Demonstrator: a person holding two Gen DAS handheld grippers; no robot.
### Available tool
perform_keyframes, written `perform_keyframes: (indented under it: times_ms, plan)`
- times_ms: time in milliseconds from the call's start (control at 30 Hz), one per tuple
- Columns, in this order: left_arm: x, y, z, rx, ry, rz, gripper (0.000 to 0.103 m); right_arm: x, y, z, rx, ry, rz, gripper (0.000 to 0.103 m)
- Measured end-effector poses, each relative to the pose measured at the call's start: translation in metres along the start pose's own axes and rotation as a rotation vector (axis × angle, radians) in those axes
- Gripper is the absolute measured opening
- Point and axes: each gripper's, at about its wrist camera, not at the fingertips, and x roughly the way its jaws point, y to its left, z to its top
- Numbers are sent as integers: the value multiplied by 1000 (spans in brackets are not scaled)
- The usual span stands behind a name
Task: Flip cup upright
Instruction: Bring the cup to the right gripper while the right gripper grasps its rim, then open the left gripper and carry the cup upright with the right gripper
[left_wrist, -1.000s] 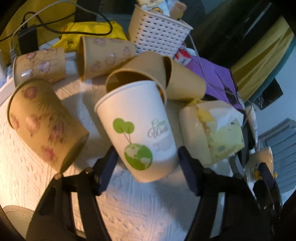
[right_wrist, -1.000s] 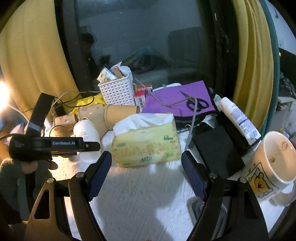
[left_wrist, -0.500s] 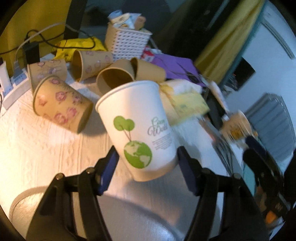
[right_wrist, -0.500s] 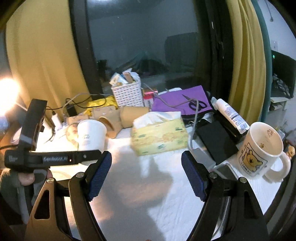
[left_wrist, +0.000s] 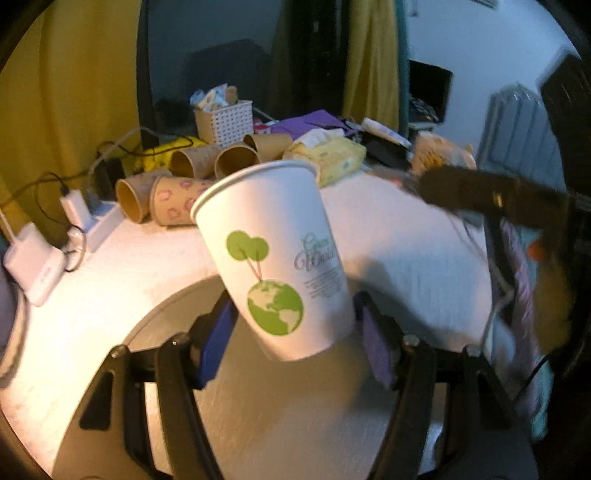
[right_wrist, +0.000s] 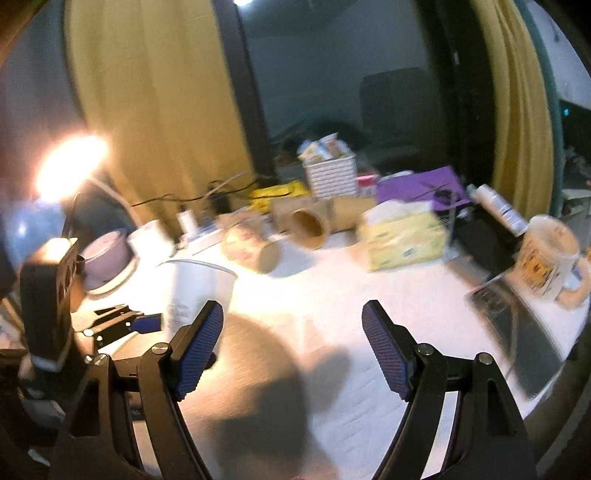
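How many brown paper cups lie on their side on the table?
5, clustered at the back in the left wrist view: plain one, flowered one, one behind, one open toward the camera, one near the basket. More may be hidden.

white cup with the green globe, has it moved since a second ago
Yes. The white cup, clamped in the left gripper, has come away from the brown cups it lay against, toward the near side, mouth now up.

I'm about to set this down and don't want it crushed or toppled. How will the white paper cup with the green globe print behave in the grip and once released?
The white paper cup is thin-walled, so the left gripper could probably dent it if squeezed harder. It looks empty, so likely very light. Its base is narrower than its rim, so it may tip on the soft white cloth.
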Motion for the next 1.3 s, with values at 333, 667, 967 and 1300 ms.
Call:
perform_keyframes:
  times_ms: [333,667,967,1300]
  plan:
    - [-47,-17,-63,140,-124,4,66,-5,51,-46,104,71,255,85]
    - [-69,-28,-73,212,-207,-32,66,0,66,-42,118,91,330,85]
    - [-81,-31,-77,220,-227,-57,66,13,66,-42,174,173,414,85]
    - [-80,-22,-75,169,-206,-65,66,12,74,-39,134,153,385,68]
